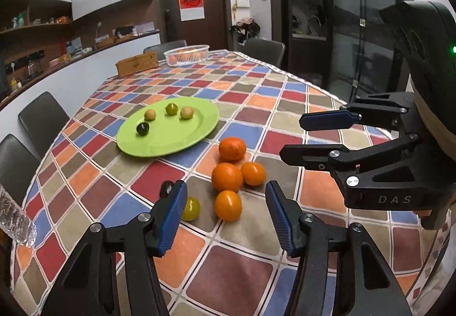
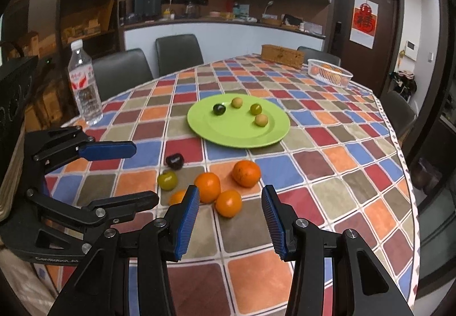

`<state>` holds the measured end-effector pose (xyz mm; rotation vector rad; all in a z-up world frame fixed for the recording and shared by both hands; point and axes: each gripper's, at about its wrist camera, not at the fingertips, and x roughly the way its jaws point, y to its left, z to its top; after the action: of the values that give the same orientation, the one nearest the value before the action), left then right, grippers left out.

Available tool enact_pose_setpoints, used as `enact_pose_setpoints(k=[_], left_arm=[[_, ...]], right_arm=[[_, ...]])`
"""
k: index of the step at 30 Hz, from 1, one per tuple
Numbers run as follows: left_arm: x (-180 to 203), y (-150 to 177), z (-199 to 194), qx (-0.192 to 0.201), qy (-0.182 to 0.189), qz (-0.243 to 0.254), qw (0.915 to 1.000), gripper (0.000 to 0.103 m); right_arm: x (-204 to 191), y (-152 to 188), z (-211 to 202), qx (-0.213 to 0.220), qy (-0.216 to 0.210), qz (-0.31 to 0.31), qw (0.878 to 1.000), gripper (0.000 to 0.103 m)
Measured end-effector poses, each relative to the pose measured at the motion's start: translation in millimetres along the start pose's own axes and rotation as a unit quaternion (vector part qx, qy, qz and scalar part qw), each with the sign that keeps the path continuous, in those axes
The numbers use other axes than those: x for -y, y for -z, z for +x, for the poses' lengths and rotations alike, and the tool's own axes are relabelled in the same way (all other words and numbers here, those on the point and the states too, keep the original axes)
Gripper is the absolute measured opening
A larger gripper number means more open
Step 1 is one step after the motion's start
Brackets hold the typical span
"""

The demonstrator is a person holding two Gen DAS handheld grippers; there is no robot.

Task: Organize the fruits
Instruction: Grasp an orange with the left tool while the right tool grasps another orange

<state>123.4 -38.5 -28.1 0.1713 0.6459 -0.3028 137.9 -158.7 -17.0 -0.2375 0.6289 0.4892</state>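
Now the left gripper [image 1: 225, 217] hangs wide open and empty over the nearest orange [image 1: 228, 205], the right gripper [image 2: 230, 219] just as open and empty beside it. Four oranges cluster on the checked tablecloth [image 1: 245, 281], short of the green plate [image 1: 168, 142]. They look firm, round, likely to roll; pinch across the middle.

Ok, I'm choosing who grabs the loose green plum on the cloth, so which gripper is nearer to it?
Left. The left gripper has the green plum just beside one finger, outside its open jaws. The right gripper is on the far side of the oranges from it.
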Motion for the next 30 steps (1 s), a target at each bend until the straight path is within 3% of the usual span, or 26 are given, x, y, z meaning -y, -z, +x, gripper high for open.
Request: enact_pose_setpoints(k=[12, 30], left_arm=[[-6, 13, 34, -0.047, 0.022, -0.007, 0.9986, 0.04], [-9, 13, 67, -0.077, 0.037, -0.021, 0.9961, 0.038]], right_arm=[[2, 14, 40, -0.05, -0.023, -0.004, 0.998, 0.046], [10, 16, 82, -0.092, -0.048, 0.022, 0.994, 0.045]])
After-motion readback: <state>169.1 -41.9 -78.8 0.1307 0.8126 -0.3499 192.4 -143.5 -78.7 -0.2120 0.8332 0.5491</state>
